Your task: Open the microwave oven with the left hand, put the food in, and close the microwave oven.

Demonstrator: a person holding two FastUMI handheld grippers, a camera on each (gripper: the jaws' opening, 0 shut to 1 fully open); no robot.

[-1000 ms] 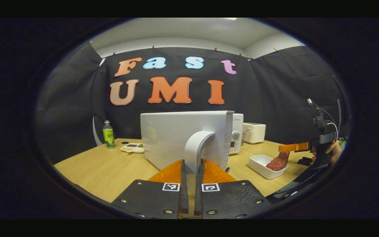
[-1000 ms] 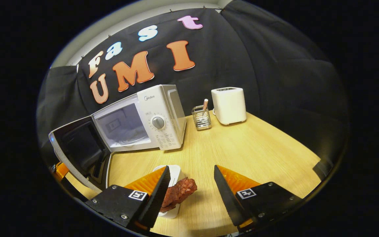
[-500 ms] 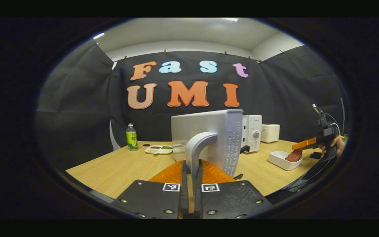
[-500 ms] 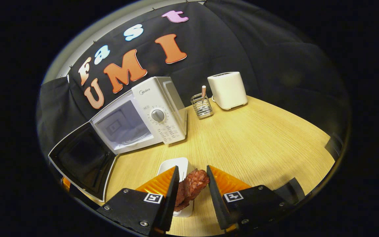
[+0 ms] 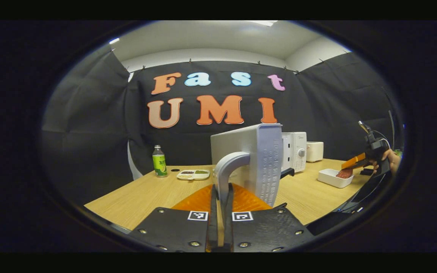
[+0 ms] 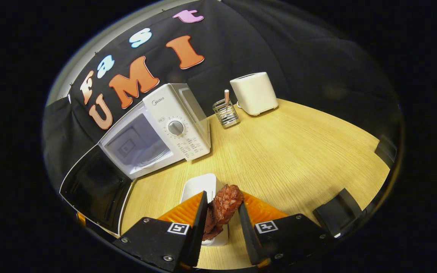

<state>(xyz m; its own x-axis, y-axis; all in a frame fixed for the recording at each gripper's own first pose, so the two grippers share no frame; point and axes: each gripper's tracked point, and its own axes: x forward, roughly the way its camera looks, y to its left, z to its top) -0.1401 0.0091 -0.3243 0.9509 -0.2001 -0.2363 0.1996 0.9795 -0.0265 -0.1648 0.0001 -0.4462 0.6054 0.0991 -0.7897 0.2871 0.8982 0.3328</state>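
Wooden table point(image 6: 298, 144): left gripper point(image 5: 221, 204) jaws clamped on door handle point(image 5: 226, 167); right gripper point(image 6: 221, 212) jaws pinching meat point(image 6: 224, 204).

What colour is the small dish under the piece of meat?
White. The dish shows best in the right gripper view.

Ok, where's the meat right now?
In the right gripper view the meat is pinched in the right hand-held gripper, just above the white tray, in front of the open microwave.
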